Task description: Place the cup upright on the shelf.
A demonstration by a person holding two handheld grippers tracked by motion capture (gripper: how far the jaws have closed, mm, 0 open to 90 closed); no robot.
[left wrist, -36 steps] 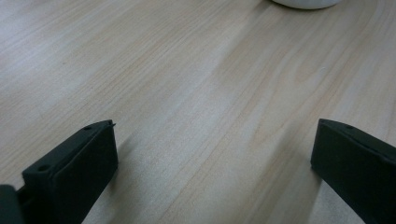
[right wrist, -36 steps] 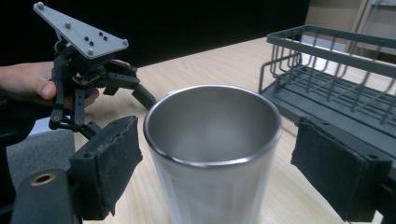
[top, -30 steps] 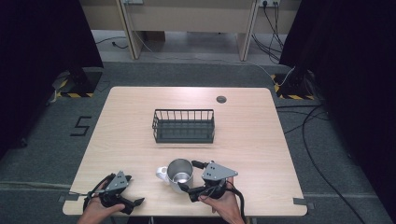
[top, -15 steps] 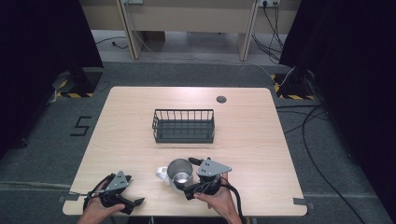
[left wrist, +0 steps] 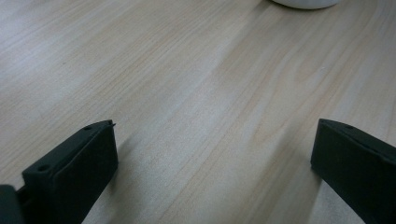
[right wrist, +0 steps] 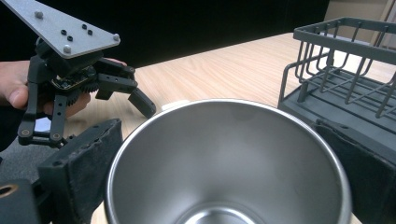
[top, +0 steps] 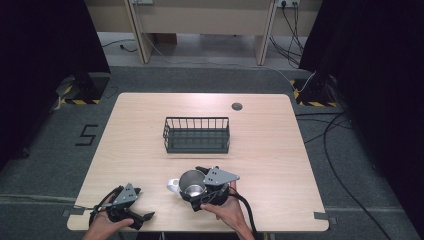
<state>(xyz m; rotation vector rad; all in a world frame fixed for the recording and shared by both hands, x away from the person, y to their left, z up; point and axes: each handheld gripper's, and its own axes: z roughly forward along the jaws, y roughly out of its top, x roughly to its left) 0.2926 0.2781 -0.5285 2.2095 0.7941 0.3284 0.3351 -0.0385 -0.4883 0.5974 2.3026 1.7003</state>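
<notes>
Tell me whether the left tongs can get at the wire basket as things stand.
Probably yes: the left tongs are open, holding nothing, and bare table lies between them and the basket; the cup sits off to the side.

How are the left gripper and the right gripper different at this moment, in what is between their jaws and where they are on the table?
The left gripper has only bare table between its open jaws, while the right gripper has a steel cup between its jaws. The left gripper is near the table's front left corner; the right gripper is near the front middle, closer to the wire basket. Both are black and hand-held.
</notes>
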